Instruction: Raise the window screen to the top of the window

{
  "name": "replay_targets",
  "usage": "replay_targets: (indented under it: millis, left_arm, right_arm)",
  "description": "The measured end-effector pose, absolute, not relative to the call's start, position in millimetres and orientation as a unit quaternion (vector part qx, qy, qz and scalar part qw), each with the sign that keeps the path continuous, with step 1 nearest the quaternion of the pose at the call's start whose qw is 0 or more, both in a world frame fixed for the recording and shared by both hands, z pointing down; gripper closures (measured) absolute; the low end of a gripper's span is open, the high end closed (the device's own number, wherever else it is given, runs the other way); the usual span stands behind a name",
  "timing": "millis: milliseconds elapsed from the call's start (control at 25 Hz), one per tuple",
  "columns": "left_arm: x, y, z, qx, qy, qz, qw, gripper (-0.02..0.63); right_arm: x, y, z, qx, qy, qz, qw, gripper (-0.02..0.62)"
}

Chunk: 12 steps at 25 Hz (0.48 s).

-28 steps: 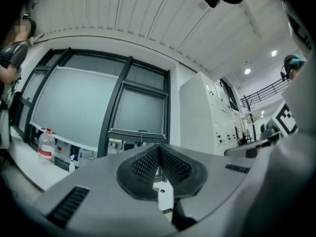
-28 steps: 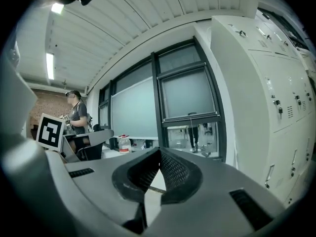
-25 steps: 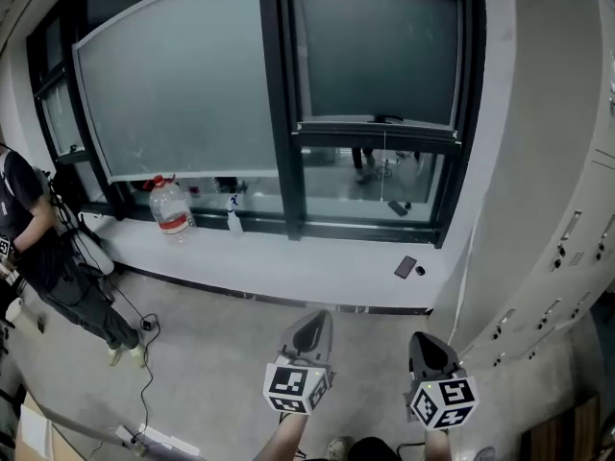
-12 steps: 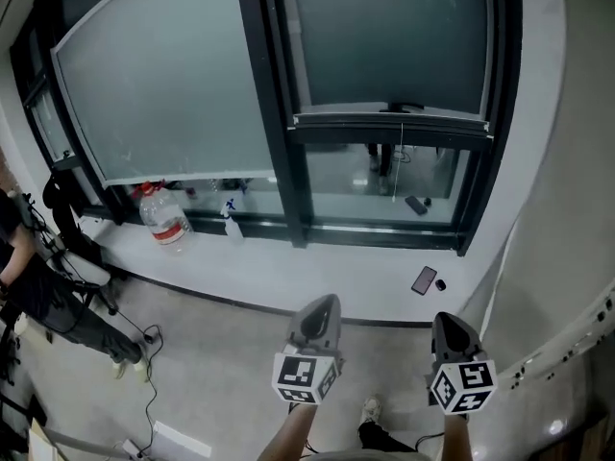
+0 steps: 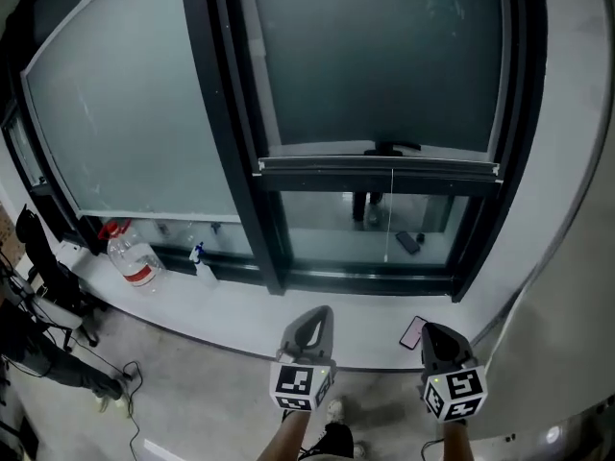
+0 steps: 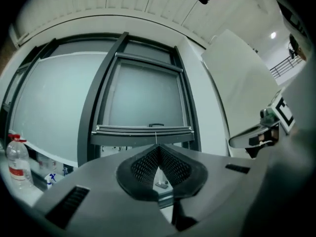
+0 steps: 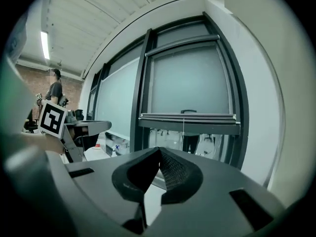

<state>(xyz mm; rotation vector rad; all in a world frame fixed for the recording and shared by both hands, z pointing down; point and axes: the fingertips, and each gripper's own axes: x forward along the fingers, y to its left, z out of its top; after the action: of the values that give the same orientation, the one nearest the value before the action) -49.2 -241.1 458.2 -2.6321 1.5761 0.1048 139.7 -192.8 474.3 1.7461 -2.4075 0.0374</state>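
Currently both the left hand-held gripper (image 5: pixel 318 315) and right hand-held gripper (image 5: pixel 434 332) are clenched empty before one window screen (image 5: pixel 375 65).

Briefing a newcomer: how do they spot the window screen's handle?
Find the right-hand window in the black-framed wall. Its grey screen ends at a horizontal rail. The handle is the small black bar at mid-rail, above a thin hanging cord.

dark-framed windows (image 5: pixel 233 161) fill the far wall above a white sill (image 5: pixel 250 320). on the sill – a water bottle (image 5: pixel 135 262), a small spray bottle (image 5: pixel 204 269) and, further right, a phone (image 5: pixel 413 332). the floor (image 5: pixel 192 392) below is grey concrete. a white wall (image 5: pixel 577 161) stands at the right – overhead, a strip light (image 7: pixel 45 44) glows on a slatted ceiling (image 7: pixel 113 14).
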Motion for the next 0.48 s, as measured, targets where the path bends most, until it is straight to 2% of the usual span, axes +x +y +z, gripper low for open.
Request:
replay_targets:
  millis: [280,480]
  left_arm:
    - [-36.5,-382.2,468.1,-0.861,0.507,0.027,0.017,0.601]
    - [-31.1,-471.8,442.2,-0.870,0.490,0.021,0.046,0.601]
  right_arm:
    - [155.3,-325.4,460.1,0.608,-0.792,0.024,0.049,0.589]
    - [157.2,-412.1,438.7,0.618,-0.784,0.004,0.057,0.589]
